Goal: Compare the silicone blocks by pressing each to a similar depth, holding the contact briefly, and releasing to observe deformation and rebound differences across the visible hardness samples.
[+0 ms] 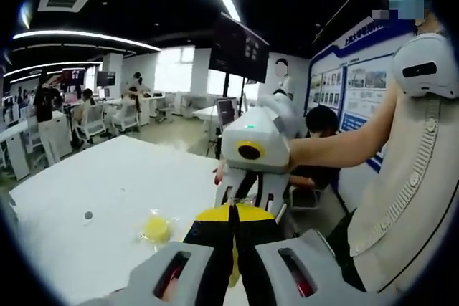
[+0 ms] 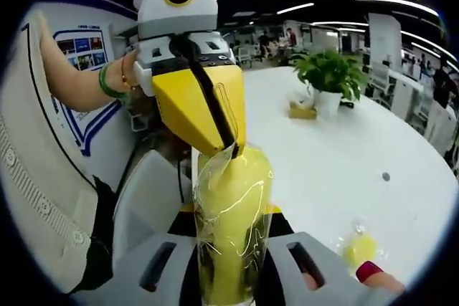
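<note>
- We see both grippers pinching one soft yellow silicone block in crinkly clear film (image 2: 233, 227): the left gripper (image 2: 215, 130) from above, the right gripper (image 2: 228, 277) from below.
- A second small yellow wrapped block (image 1: 155, 229) lies on the smooth white table (image 1: 107, 191).

The left gripper (image 2: 215, 130) has a white housing above broad yellow fingers (image 2: 190, 109) split by a black seam. The right gripper (image 1: 247, 202) is white-bodied too, with a yellow-ringed black disc on its front. The person wears a cream sleeveless top (image 1: 409, 206) with a ribbed, buttoned edge, and a green bangle (image 2: 107, 82) with a thin orange band at one wrist.
</note>
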A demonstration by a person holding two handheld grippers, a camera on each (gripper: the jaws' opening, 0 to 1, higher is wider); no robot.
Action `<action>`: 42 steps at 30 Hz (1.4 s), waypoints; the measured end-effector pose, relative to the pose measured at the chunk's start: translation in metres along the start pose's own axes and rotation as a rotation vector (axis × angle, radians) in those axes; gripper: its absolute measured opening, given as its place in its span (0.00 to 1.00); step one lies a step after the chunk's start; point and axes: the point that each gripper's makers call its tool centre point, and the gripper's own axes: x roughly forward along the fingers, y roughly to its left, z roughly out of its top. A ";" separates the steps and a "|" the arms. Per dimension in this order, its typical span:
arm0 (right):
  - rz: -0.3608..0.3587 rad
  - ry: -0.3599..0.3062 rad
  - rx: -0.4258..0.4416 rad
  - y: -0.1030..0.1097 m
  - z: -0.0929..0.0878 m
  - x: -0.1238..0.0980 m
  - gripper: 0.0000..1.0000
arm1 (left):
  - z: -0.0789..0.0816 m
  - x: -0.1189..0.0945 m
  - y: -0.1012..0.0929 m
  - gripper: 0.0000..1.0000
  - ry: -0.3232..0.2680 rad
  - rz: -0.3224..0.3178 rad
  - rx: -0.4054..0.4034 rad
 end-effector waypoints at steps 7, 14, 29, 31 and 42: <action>-0.050 -0.028 -0.019 -0.006 0.007 -0.003 0.12 | 0.005 -0.003 0.000 0.00 -0.011 0.042 -0.024; -0.059 -0.013 -0.047 -0.007 0.005 -0.005 0.15 | 0.005 -0.003 -0.001 0.00 -0.012 0.056 -0.052; -0.022 -0.013 0.002 -0.005 0.004 -0.010 0.27 | 0.012 0.002 -0.002 0.00 -0.018 0.056 -0.107; -0.023 -0.008 0.002 -0.005 0.003 -0.010 0.29 | 0.012 0.002 -0.002 0.00 -0.014 0.057 -0.102; -0.004 0.037 0.022 0.003 -0.006 -0.003 0.40 | 0.007 0.003 -0.003 0.00 0.003 0.059 -0.106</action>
